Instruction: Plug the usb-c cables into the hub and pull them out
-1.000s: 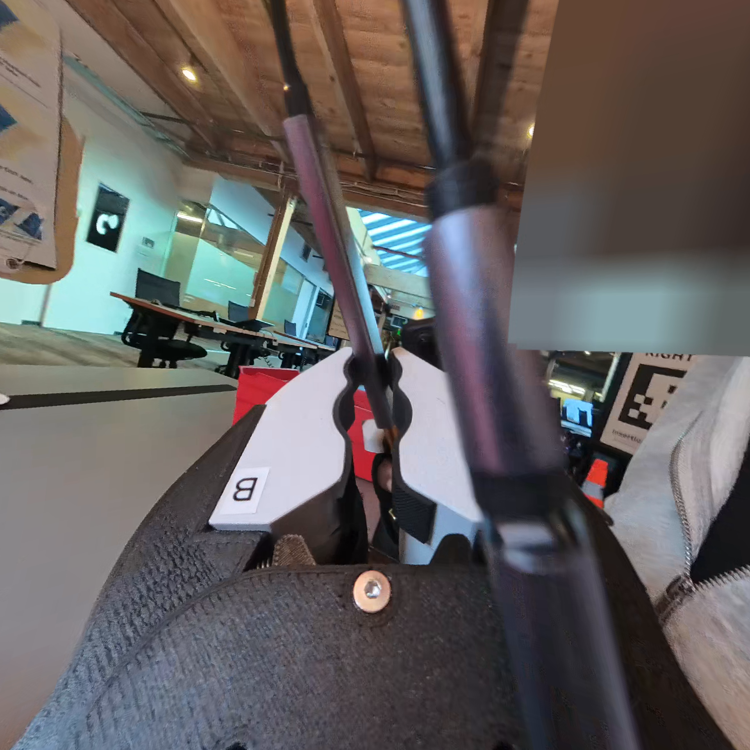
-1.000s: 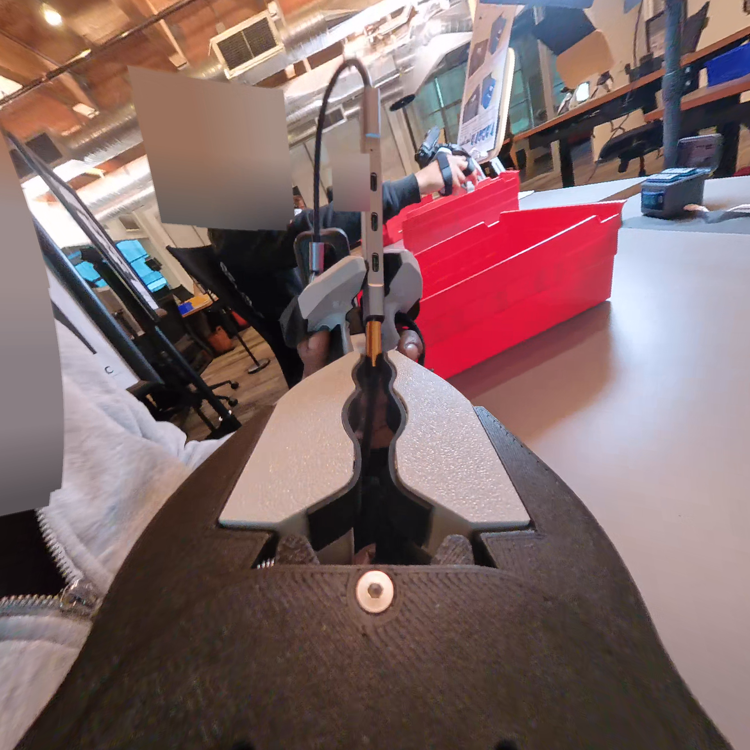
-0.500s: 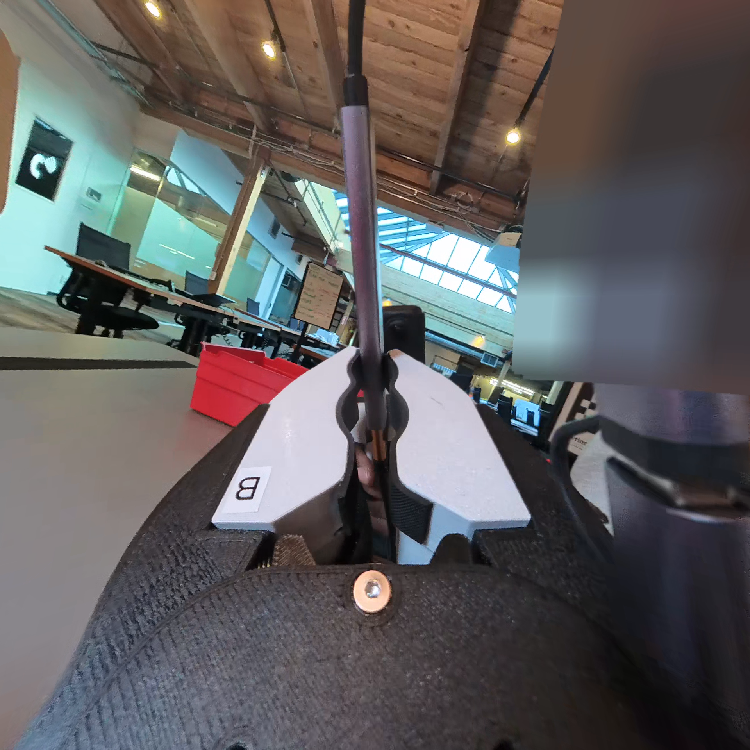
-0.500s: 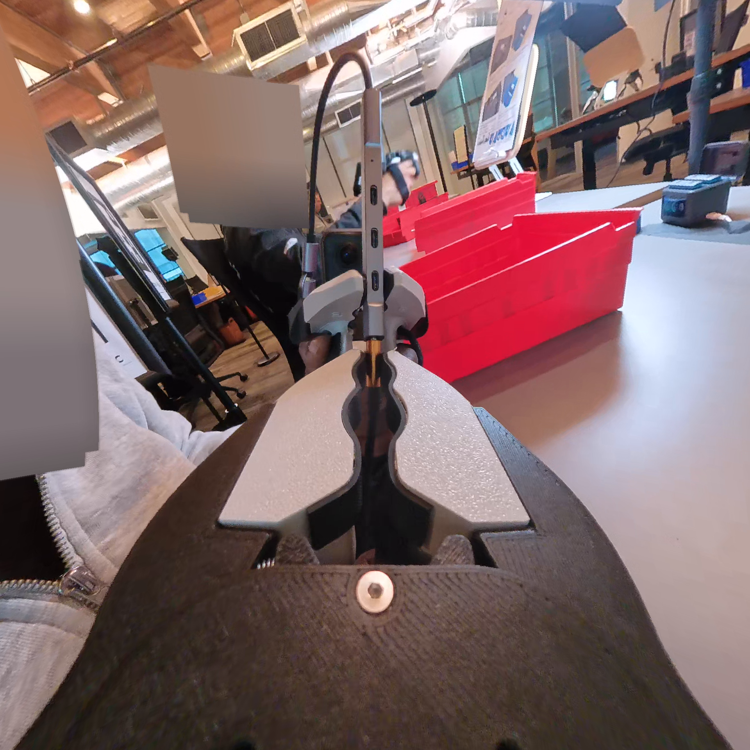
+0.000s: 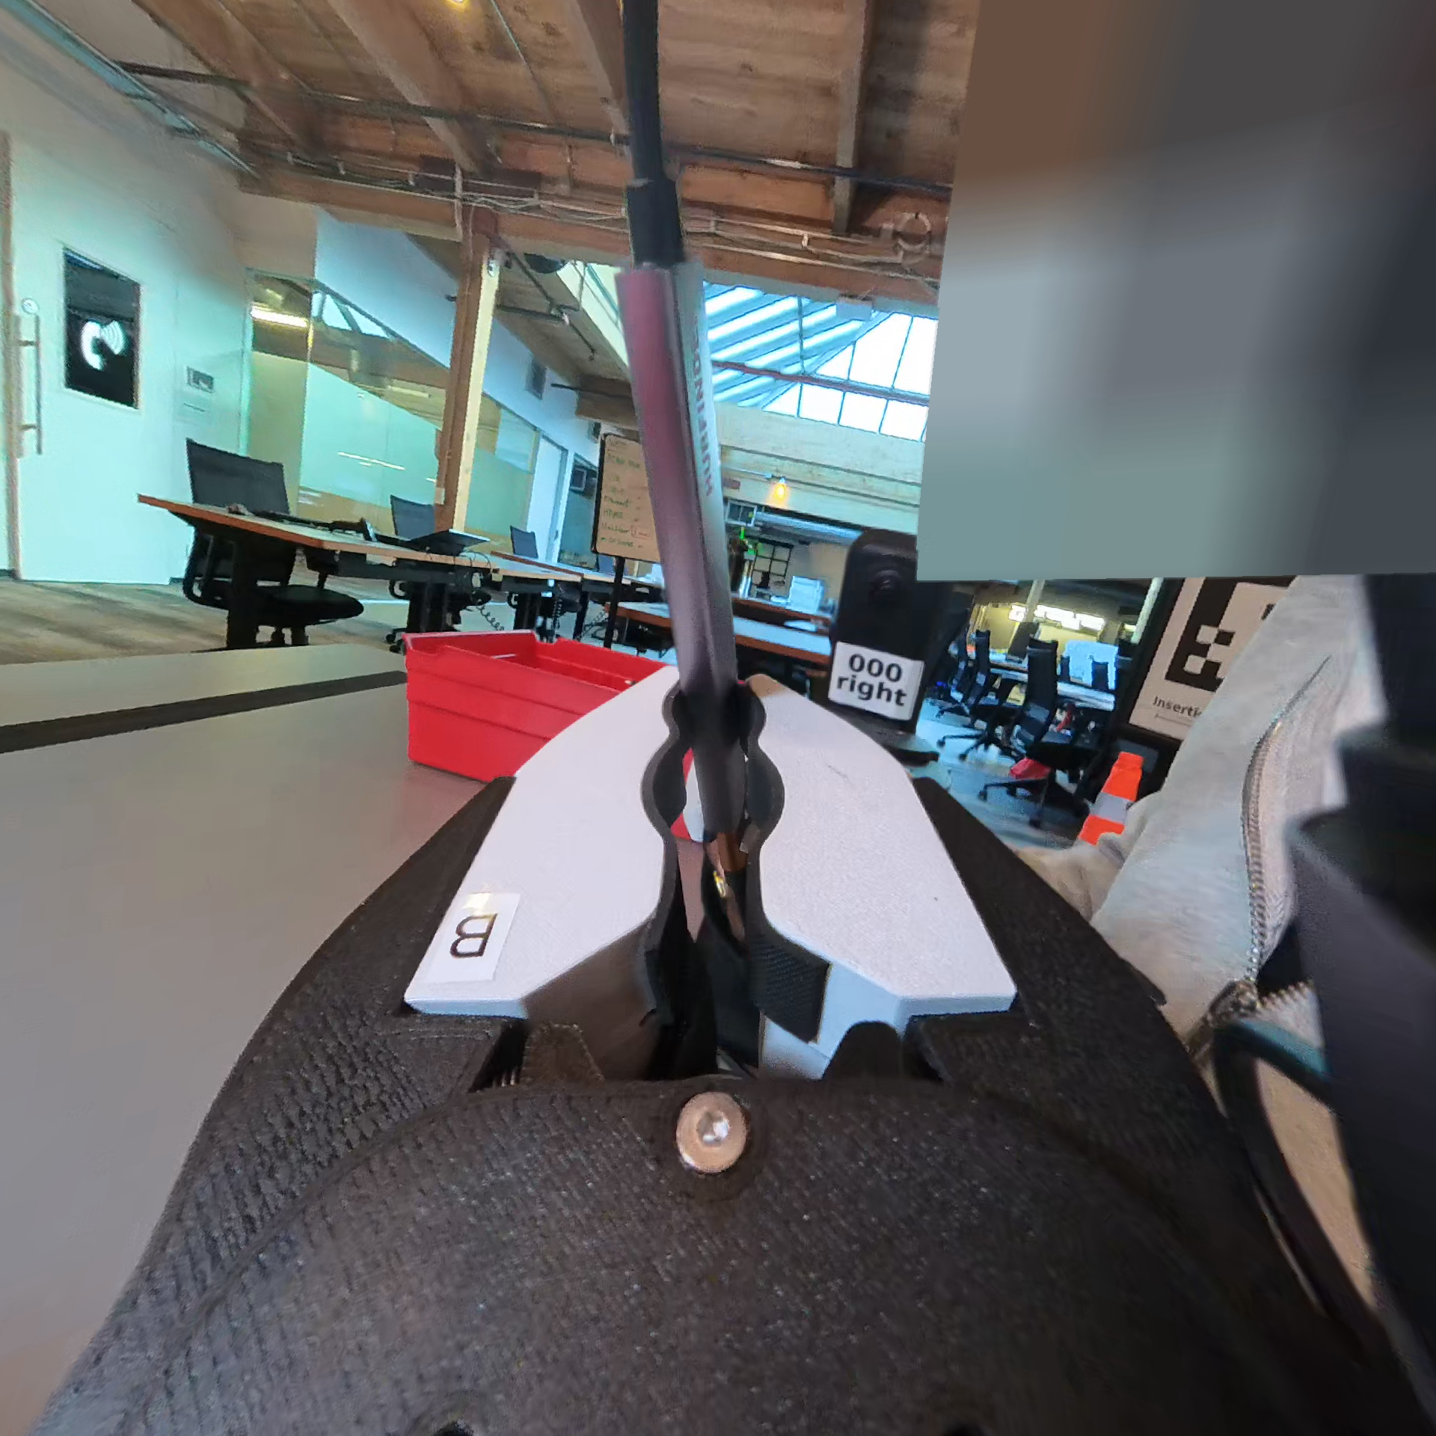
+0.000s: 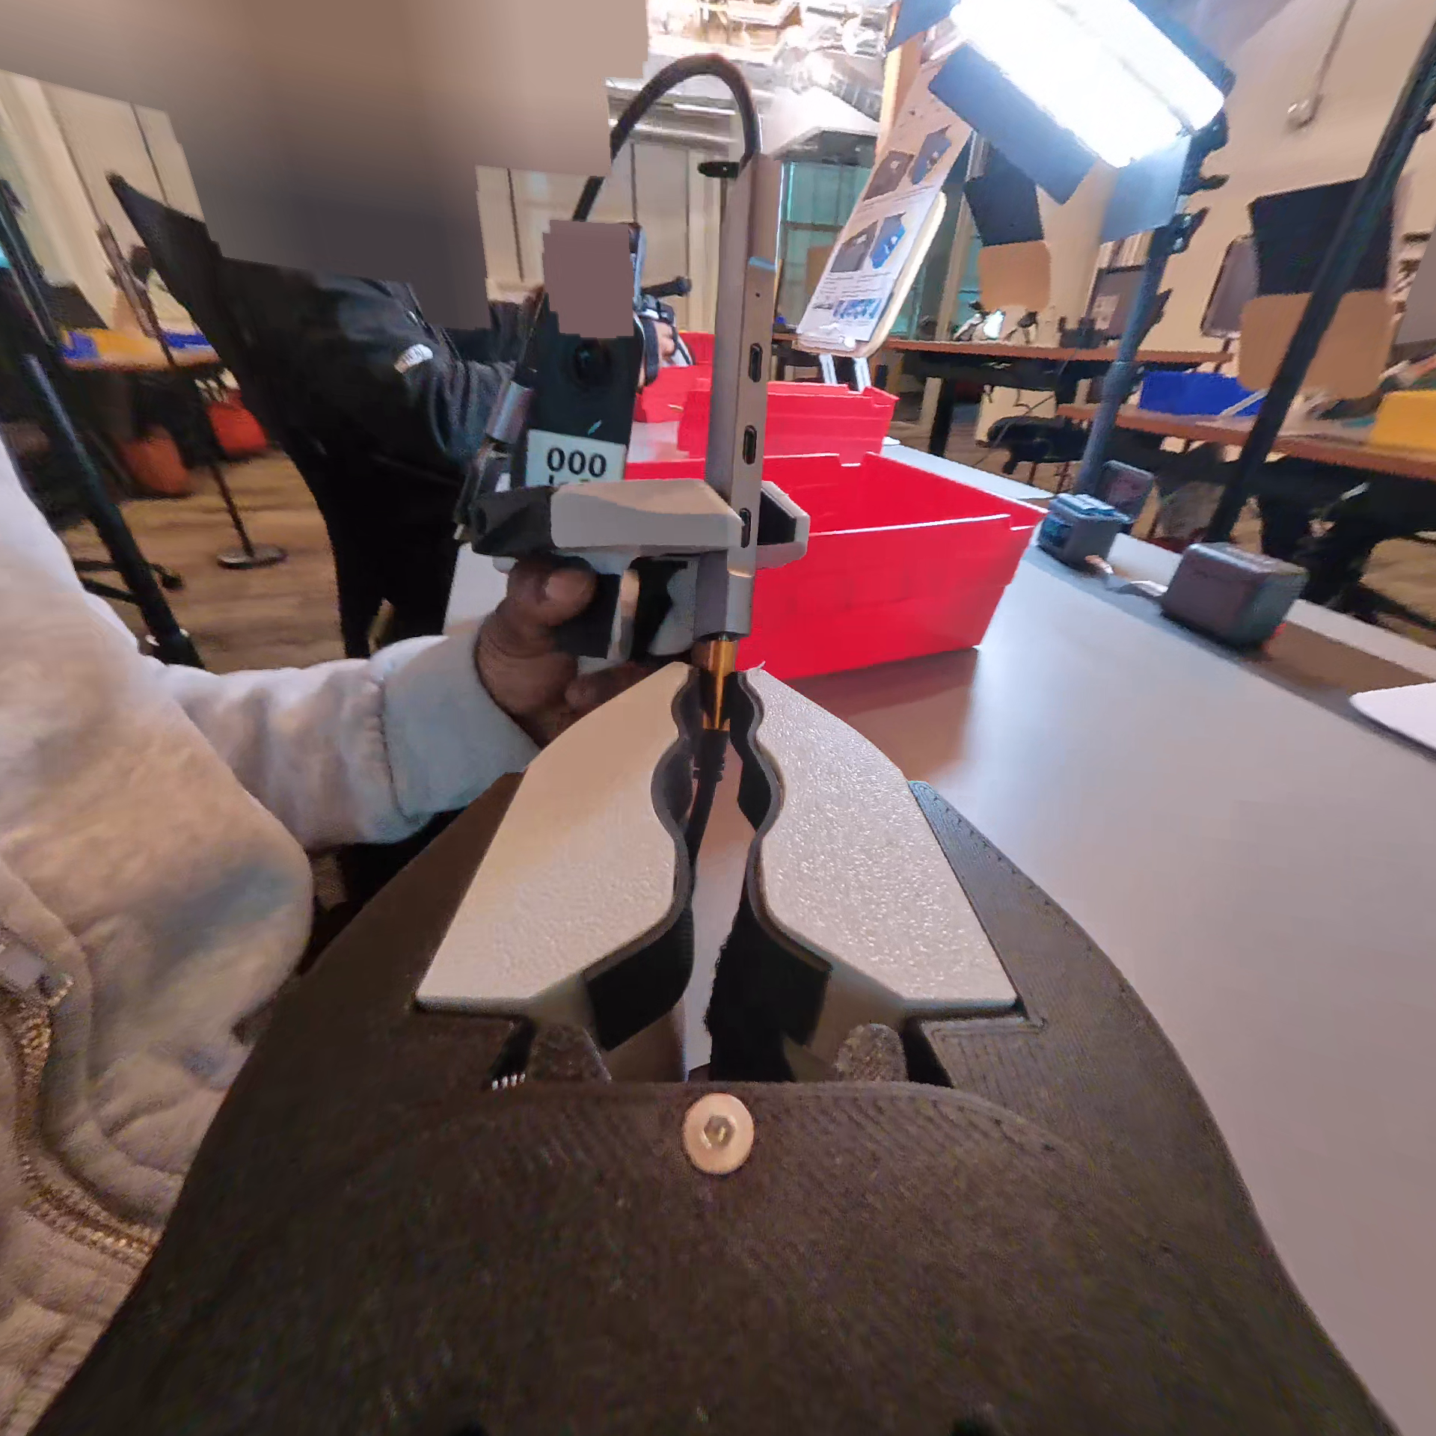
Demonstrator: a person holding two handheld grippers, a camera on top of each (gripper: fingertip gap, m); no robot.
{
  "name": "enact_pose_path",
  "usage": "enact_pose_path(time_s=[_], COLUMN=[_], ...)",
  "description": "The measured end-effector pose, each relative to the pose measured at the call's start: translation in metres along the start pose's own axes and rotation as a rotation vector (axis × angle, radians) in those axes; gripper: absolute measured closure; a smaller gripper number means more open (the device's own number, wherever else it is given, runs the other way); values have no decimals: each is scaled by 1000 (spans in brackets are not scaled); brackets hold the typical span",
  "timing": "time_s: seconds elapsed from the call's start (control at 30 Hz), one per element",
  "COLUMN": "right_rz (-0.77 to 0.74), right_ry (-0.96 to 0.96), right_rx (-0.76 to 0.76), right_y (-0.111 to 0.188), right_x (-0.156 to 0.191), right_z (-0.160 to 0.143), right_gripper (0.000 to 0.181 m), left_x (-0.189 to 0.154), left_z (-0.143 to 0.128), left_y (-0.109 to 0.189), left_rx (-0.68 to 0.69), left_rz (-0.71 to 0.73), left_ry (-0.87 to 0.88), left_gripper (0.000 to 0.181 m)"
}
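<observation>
Hub (image 6: 742, 404) upright in left jaws, right jaws pinching gold-tipped cable (image 6: 713, 688) (seemingly plugged in)

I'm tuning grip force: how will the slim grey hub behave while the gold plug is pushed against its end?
The hub looks stiff, a straight metal-like bar, so it should not bend. Held by the left gripper only near its lower end, it may pivot. Its smooth sides could slip if the gold plug pushes hard.

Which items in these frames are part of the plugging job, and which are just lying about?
In use:
- hub, held upright by left gripper
- gold-tipped USB-C cable at the hub's bottom end, in right gripper

Lying about:
- red bins
- grey box
</observation>
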State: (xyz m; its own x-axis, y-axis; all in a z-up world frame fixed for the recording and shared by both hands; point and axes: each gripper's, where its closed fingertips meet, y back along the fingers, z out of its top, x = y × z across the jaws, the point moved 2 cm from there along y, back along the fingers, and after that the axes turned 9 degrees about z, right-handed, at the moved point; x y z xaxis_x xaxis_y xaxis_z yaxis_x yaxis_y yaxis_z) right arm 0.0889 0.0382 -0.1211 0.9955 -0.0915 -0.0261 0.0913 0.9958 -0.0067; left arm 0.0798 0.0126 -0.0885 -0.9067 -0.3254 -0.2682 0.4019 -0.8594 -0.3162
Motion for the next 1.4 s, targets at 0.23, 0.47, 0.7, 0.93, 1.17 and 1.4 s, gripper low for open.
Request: enact_pose_path(time_s=[0.23,0.47,0.7,0.93,1.17,1.4], right_rz=[-285,-579,-631,-634,-616,-618], right_ry=[296,548,671,806,779,751], right_rx=[98,288,499,430,401,356], right_y=[6,-4,-5,-14,-5,-2], right_x=[-20,-36,-42,-36,-35,-38], right_z=[7,1,-6,-2,-6,3], right_gripper=[170,159,168,168,168,169], left_x=[16,30,35,27,19,16], left_z=[2,-5,-5,6,9,11], left_y=[-9,-12,-8,2,1,-5], left_rx=[-17,-107,-97,-168,-185,-192], left_rz=[138,300,359,403,399,343], left_ry=[36,219,154,21,-60,-56], left_gripper=[171,172,172,173,173,171])
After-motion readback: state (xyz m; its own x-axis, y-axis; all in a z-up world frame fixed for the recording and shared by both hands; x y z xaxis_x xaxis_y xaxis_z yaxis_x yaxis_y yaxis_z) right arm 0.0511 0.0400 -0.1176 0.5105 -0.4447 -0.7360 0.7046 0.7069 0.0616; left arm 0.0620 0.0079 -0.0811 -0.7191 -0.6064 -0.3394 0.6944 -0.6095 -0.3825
